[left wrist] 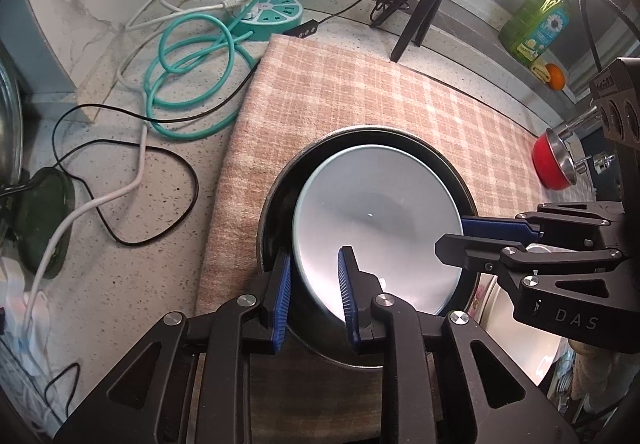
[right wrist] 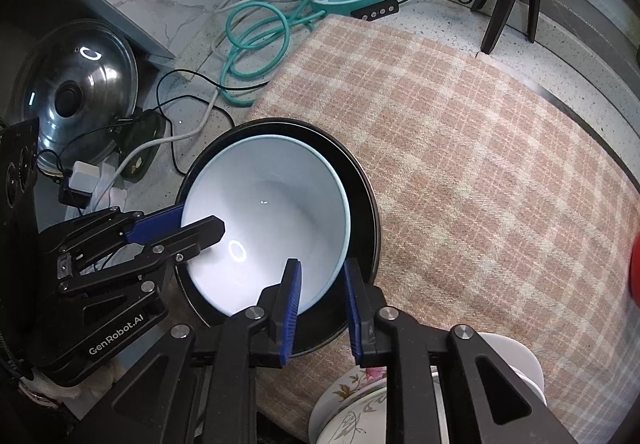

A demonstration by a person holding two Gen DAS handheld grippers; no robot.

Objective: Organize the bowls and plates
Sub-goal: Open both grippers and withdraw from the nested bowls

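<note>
A pale blue bowl (left wrist: 376, 220) (right wrist: 268, 220) sits tilted inside a black bowl (left wrist: 360, 142) (right wrist: 360, 188) on the plaid cloth (left wrist: 360, 84) (right wrist: 480, 144). My left gripper (left wrist: 314, 294) (right wrist: 182, 222) straddles the blue bowl's near rim, one finger inside and one outside, with a gap around the wall. My right gripper (right wrist: 320, 304) (left wrist: 460, 234) straddles the opposite rim the same way. A floral bowl (right wrist: 352, 416) and a white bowl (right wrist: 516, 360) lie under my right gripper.
A teal power hub (left wrist: 272, 10) with coiled teal cable (left wrist: 192, 76), black and white cords, a black tripod (left wrist: 424, 4), a ring light, a green soap bottle (left wrist: 536, 24), a red bowl (left wrist: 550, 168), and a steel pot lid (right wrist: 76, 88) surround the cloth.
</note>
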